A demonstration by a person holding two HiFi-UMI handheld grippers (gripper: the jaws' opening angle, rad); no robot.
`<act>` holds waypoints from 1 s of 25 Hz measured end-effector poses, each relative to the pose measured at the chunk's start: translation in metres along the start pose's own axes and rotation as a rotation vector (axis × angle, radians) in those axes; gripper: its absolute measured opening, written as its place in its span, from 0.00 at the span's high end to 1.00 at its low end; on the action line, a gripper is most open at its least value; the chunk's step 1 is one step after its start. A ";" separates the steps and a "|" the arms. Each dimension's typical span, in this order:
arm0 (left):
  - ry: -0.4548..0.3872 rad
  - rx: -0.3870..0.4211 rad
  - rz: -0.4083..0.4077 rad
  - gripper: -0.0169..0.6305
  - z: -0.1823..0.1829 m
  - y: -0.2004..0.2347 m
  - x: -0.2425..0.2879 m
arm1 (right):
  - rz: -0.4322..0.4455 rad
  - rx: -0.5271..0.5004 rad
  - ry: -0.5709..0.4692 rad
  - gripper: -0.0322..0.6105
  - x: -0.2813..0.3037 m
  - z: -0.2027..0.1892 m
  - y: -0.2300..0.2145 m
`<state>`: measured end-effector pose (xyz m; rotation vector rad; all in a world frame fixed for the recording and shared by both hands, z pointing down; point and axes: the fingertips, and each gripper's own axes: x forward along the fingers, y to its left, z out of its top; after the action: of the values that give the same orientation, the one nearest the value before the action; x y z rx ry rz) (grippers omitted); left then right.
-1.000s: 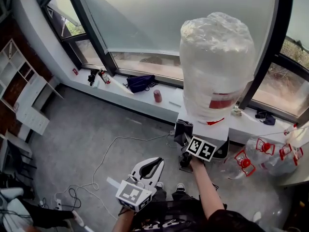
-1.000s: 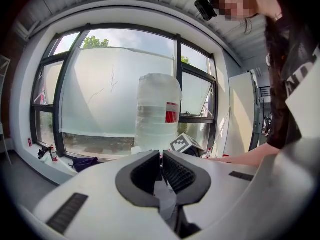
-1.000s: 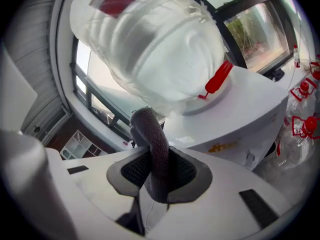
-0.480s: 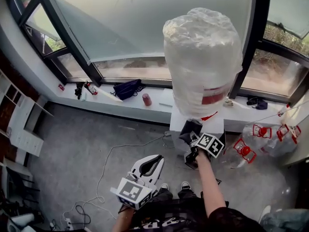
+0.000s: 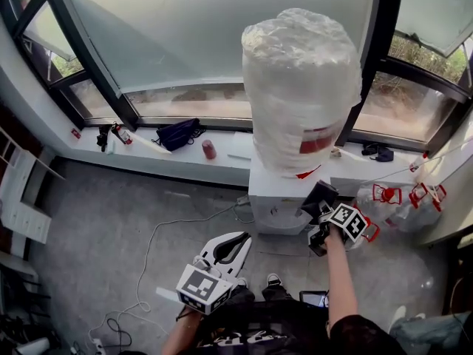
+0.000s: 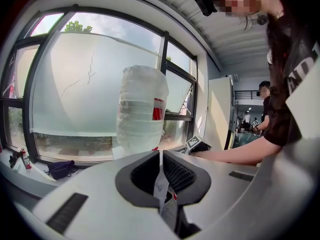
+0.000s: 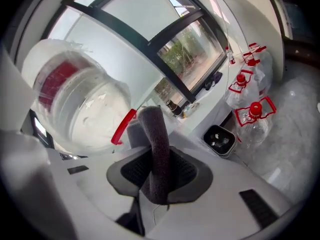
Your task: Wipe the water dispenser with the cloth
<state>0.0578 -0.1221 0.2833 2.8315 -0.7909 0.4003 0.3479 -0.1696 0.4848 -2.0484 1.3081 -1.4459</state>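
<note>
The white water dispenser [image 5: 277, 192] stands against the window sill, with a large plastic-wrapped bottle [image 5: 299, 87] upside down on top. My right gripper [image 5: 318, 204] is at the dispenser's right front corner, shut on a dark grey cloth [image 5: 319, 194]. In the right gripper view the cloth [image 7: 156, 149] stands up in a rolled fold between the jaws of the right gripper [image 7: 159, 173], close under the bottle [image 7: 80, 104]. My left gripper [image 5: 233, 242] hangs low in front of the person, well short of the dispenser, its jaws shut. The left gripper [image 6: 161, 165] looks toward the bottle [image 6: 142, 109].
On the sill lie a dark bag [image 5: 177, 133] and a red can [image 5: 209, 149]. Empty bottles with red handles [image 5: 399, 202] lie on the floor right of the dispenser, beside a black tray [image 7: 220, 140]. A white cable [image 5: 159, 235] trails over the grey floor.
My right gripper has carried the cloth from the dispenser's front face round to its right corner. The left gripper has barely moved.
</note>
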 end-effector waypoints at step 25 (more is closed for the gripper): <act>-0.026 0.035 -0.147 0.94 -0.042 0.047 -0.043 | 0.093 -0.346 0.120 0.79 -0.012 -0.136 0.084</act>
<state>-0.0107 -0.1311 0.3144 2.9095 -0.5804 0.3590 0.1875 -0.1722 0.4797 -2.0959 1.7863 -1.3999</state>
